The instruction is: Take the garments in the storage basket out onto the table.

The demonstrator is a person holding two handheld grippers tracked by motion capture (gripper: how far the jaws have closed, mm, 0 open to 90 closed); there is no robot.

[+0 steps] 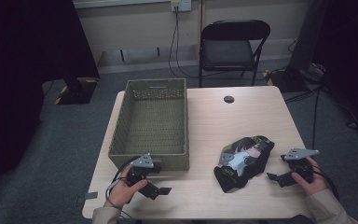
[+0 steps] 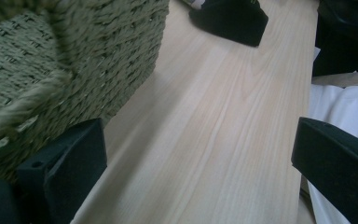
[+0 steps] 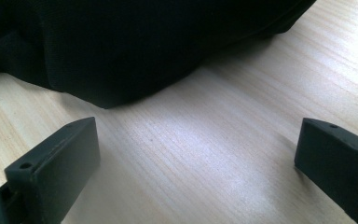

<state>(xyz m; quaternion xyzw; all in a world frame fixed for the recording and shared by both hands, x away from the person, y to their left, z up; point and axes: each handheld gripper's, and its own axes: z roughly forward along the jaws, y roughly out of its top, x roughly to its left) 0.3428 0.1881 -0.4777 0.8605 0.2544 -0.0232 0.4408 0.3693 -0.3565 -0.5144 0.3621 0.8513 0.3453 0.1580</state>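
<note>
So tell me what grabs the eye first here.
The big woven green basket dominates the table's left half, and it sits empty. Right of it, near the front edge, lies a crumpled black garment with a printed picture. An open gripper flanks each: the left gripper by the basket's near corner, the right gripper just beside the garment, not touching it.

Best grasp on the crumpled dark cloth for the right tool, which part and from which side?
Take the black folded edge of the cloth nearest the right tool, coming in low from the person's right along the table. In the right gripper view that edge lies just ahead of the open jaws, bunched thick enough to pinch. The left tool sits open by the woven basket, farther off.
</note>
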